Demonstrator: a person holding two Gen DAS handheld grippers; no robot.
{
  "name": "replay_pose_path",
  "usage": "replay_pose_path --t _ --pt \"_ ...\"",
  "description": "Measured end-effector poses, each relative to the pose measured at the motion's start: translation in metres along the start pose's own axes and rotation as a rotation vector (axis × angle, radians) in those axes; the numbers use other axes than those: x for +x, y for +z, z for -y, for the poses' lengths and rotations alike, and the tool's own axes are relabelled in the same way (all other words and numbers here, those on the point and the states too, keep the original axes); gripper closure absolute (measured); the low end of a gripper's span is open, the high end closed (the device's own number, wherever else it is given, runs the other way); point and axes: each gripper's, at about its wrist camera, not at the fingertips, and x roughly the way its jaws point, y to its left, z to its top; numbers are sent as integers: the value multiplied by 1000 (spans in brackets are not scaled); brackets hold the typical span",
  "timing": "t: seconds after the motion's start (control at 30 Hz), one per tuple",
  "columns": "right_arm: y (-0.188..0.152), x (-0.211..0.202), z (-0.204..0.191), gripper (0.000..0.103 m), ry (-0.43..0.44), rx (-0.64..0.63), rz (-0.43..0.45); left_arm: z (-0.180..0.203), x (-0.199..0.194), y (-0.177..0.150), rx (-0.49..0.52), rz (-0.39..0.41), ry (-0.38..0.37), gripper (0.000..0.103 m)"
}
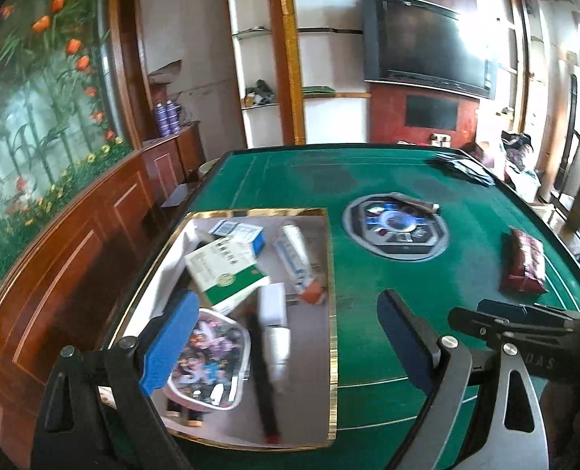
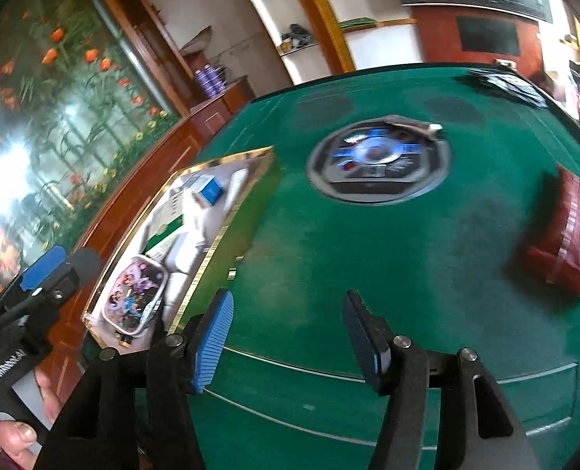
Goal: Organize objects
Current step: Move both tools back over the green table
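A gold-rimmed tray [image 1: 332, 282] lies on the green table's left side, also in the right wrist view [image 2: 227, 227]. It holds a green-white box [image 1: 227, 270], a blue box [image 1: 247, 235], a white tube [image 1: 298, 258], a cartoon-print case [image 1: 208, 356] and a black stick [image 1: 262, 372]. A red packet [image 1: 525, 262] lies apart at the right, seen also in the right wrist view [image 2: 571, 235]. My left gripper [image 1: 286, 340] is open over the tray's near end. My right gripper [image 2: 286, 337] is open and empty over bare felt.
A round control panel [image 1: 395, 227] sits in the green table [image 1: 368, 180] centre. Dark cards [image 1: 466, 168] lie at the far right corner. A wooden cabinet [image 1: 74, 254] runs along the left. Shelves and a TV stand behind.
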Motion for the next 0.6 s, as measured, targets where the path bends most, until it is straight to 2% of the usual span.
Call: replay_pose_path --t 0.23,0.5,0.6 --pt "1 -40 62 40 -79 74 54 48 -13 13 86 43 -2 10" --pt "4 -82 118 37 -137 153 129 113 -9 19 231 27 48 10" --pt "6 -95 130 37 -144 174 157 132 -9 19 274 26 44 10"
